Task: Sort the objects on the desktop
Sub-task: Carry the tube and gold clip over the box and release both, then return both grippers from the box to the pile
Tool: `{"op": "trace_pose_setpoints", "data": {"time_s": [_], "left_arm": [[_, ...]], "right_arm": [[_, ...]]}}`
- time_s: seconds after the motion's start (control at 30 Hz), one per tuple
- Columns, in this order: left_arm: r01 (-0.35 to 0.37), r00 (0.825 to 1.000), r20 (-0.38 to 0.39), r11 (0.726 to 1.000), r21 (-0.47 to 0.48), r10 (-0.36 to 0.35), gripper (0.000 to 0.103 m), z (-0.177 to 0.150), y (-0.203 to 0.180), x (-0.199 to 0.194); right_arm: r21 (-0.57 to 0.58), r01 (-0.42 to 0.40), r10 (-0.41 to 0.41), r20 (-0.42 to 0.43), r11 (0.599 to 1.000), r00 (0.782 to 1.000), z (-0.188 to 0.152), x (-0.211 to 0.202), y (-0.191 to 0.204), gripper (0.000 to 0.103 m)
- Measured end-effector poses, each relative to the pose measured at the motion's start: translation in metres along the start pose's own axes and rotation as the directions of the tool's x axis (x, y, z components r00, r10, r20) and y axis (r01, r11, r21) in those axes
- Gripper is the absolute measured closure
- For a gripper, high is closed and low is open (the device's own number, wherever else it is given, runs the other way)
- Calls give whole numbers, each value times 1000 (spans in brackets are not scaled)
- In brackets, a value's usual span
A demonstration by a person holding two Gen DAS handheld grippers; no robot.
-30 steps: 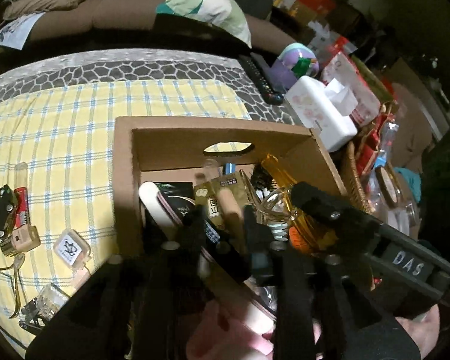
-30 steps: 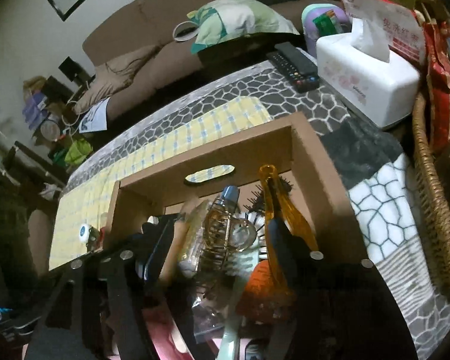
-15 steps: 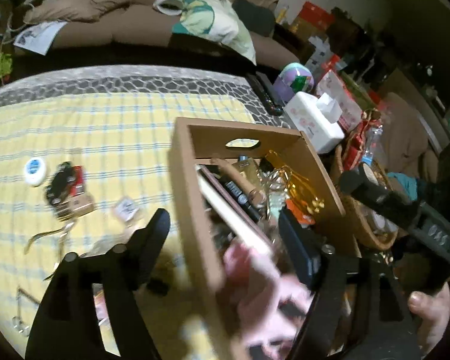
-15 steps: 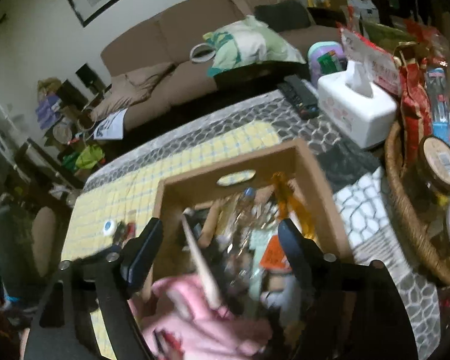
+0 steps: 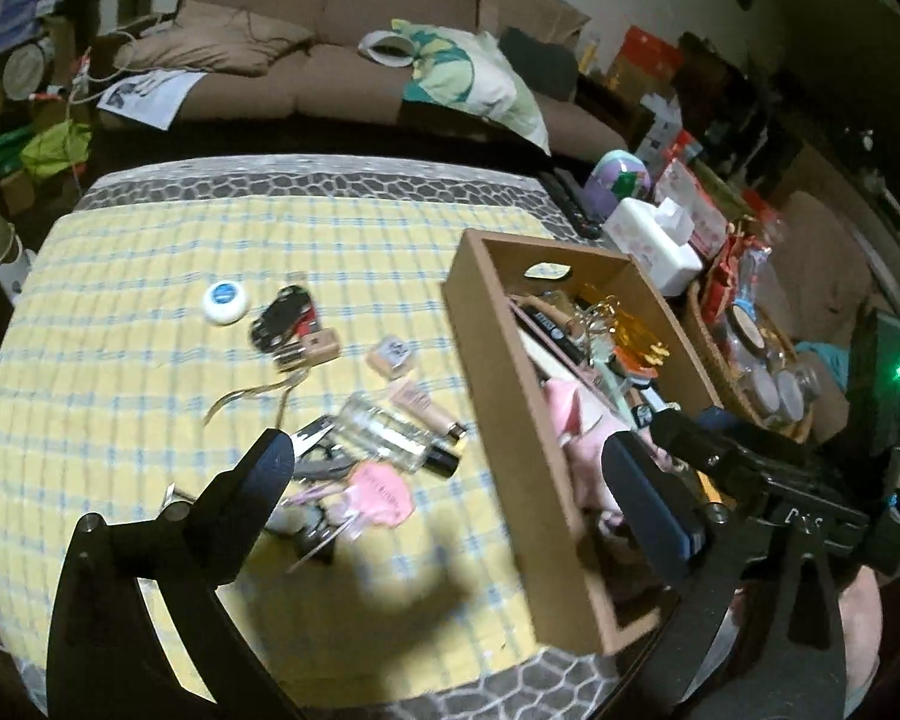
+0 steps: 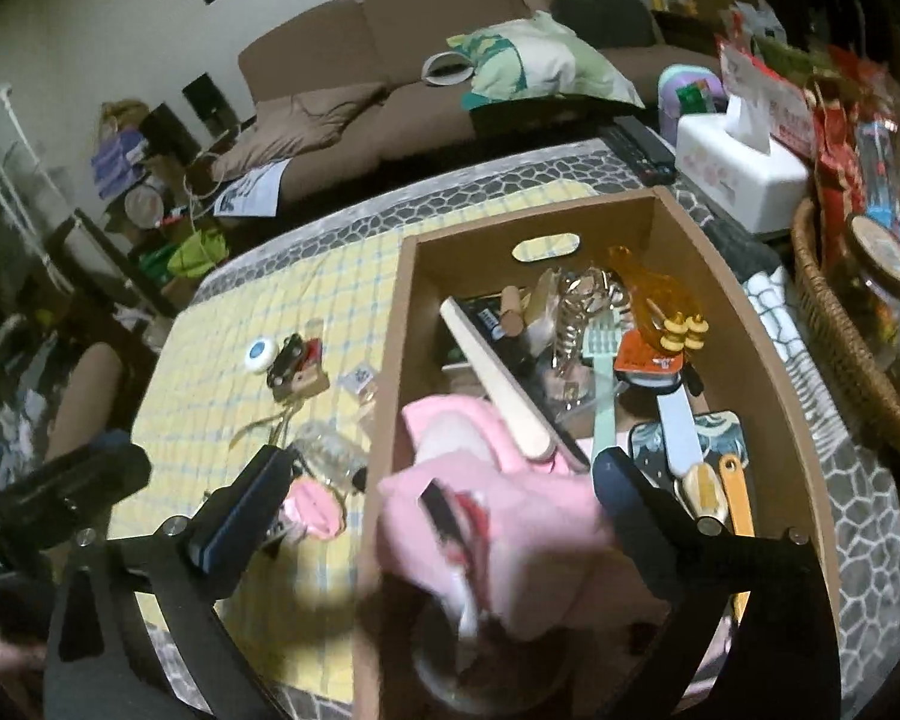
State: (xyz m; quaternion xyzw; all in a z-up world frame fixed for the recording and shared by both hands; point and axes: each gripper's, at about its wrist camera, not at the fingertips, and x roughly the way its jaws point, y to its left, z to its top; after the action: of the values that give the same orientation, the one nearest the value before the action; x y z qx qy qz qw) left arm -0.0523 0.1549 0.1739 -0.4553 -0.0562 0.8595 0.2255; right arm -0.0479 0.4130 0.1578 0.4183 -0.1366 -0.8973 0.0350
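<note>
Pink pouch (image 6: 498, 516) lies between right tongs (image 6: 444, 480), boxed.

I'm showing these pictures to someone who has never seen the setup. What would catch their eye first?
Probably the cardboard box crammed with combs, files and a soft pink pouch at its near end, on the right of the yellow checked cloth. Next, the small cosmetics scattered on the cloth left of the box. Both open grippers, left gripper and right gripper, frame the view, holding nothing.
</note>
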Motion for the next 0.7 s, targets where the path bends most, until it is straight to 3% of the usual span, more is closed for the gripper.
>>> {"op": "trace_pose_setpoints", "data": {"time_s": [0.13,0.43,0.6,0.7], "left_arm": [[-19,1000,5,1000,-13,19,0,-13,18,-18],[-72,997,10,997,-26,73,0,-38,71,-36],[-219,976,5,976,-4,219,0,-59,130,-28],[-233,972,-32,970,-63,232,0,-74,170,-17]], "right_arm": [[-42,14,-15,-17,999,1000,-8,-6,21,0],[-127,-50,47,-26,991,999,-21,-7,77,0],[-179,-99,91,-54,979,994,-25,9,112,0],[-217,-125,114,-64,968,991,-28,22,131,0]]}}
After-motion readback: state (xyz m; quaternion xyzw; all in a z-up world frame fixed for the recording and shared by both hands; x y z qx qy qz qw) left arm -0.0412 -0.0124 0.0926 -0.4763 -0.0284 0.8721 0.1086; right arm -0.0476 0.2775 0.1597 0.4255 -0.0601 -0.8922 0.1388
